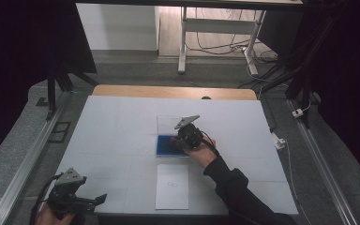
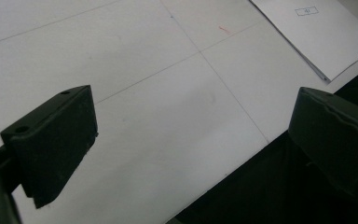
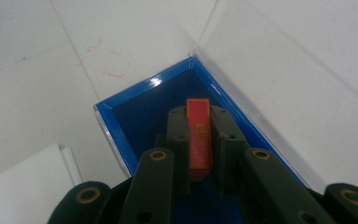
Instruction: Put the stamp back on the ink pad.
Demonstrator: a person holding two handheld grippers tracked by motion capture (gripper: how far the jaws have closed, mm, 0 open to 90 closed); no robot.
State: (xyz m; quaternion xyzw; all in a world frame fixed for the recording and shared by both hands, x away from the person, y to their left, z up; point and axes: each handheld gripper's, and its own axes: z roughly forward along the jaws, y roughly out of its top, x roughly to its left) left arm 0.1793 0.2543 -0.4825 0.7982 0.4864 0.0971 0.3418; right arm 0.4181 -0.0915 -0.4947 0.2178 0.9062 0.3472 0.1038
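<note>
From the high view, my right gripper [image 1: 180, 139] hangs over the blue-lined box [image 1: 165, 146] at the middle of the white counter [image 1: 117, 131], with the box's clear lid [image 1: 167, 124] lying open on its far side. My left gripper [image 1: 82, 200] rests at the near left corner of the counter, well apart from the box. One sheet of paper [image 1: 172, 186] lies just on the near side of the box. I count one box, one sheet and two grippers.

In the left gripper view, my jaws are spread wide with nothing between them, over bare counter at its near edge. The same sheet [image 2: 317, 32] shows at the upper right.

In the right gripper view, my jaws are pressed onto one red tile [image 3: 199, 135] with gold markings, pinching it by its flat faces and holding it on edge above the dark blue floor of the box [image 3: 140, 112]. The visible part of the box holds nothing else. I cannot tell whether the tile touches the floor.

I judge the work is partway along: the box is open and the tile is gripped right over it, but letting go or lifting clear is not yet done, and the lid is still open.
</note>
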